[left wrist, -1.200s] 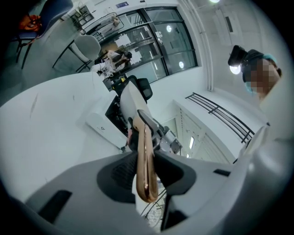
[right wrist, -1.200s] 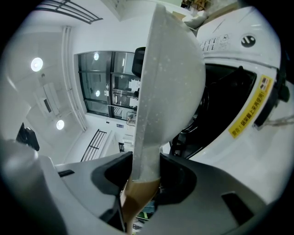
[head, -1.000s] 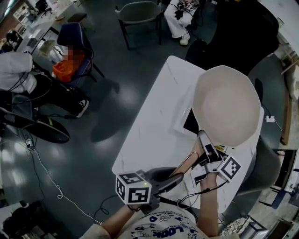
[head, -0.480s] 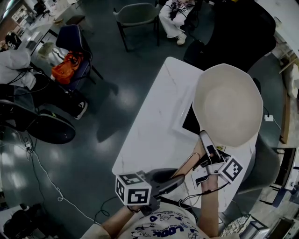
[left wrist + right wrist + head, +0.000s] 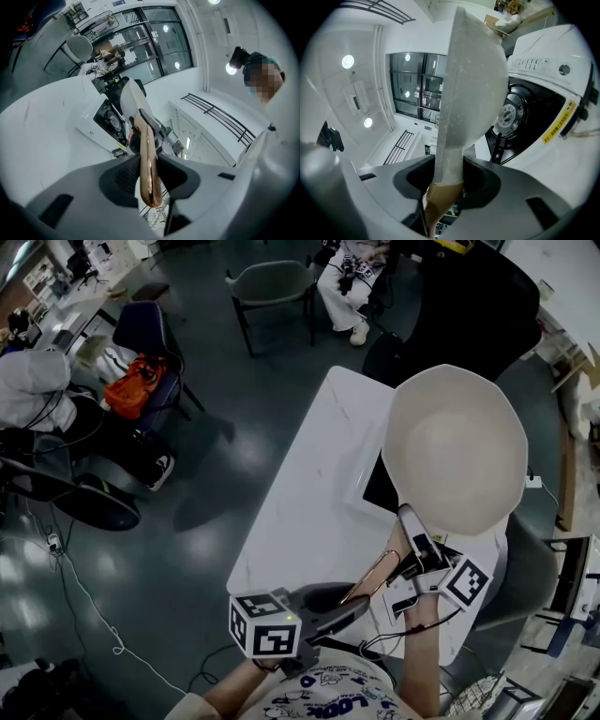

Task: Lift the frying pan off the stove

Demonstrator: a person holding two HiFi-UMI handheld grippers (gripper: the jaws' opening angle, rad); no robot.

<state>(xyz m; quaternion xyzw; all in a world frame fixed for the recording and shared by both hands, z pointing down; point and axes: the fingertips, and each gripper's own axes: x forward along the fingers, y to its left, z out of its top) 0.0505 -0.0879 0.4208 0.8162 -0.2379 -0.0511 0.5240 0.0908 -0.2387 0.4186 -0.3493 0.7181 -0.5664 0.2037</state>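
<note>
Both forearms reach forward from the bottom of the head view, close together and nearly level. The left hand (image 5: 261, 669) carries the left gripper (image 5: 349, 602) low and near the body, with its marker cube (image 5: 265, 632) uppermost. The right hand (image 5: 419, 613) carries the right gripper (image 5: 409, 526) further out and slightly to the right, and its jaws point toward the pan.

The frying pan (image 5: 457, 451), pale cream inside, lies straight beyond both pairs of jaws. Its handle (image 5: 375, 573) runs back from the bowl through the right jaws and on into the left jaws.

In the left gripper view the jaws are narrow and pressed on the copper-brown end of the handle, which stands on edge between the pads (image 5: 123, 174). The bowl is further along that line. In the right gripper view the jaws clamp the grey neck of the handle just where it meets the brown grip. There the bowl rises directly ahead of the jaws, seen edge-on.

The white stove (image 5: 548, 70) sits on the white table (image 5: 305, 521) to one side of the jaws, on the side the pan's underside faces. A dark gap shows between that underside and the black burner (image 5: 508, 115).
</note>
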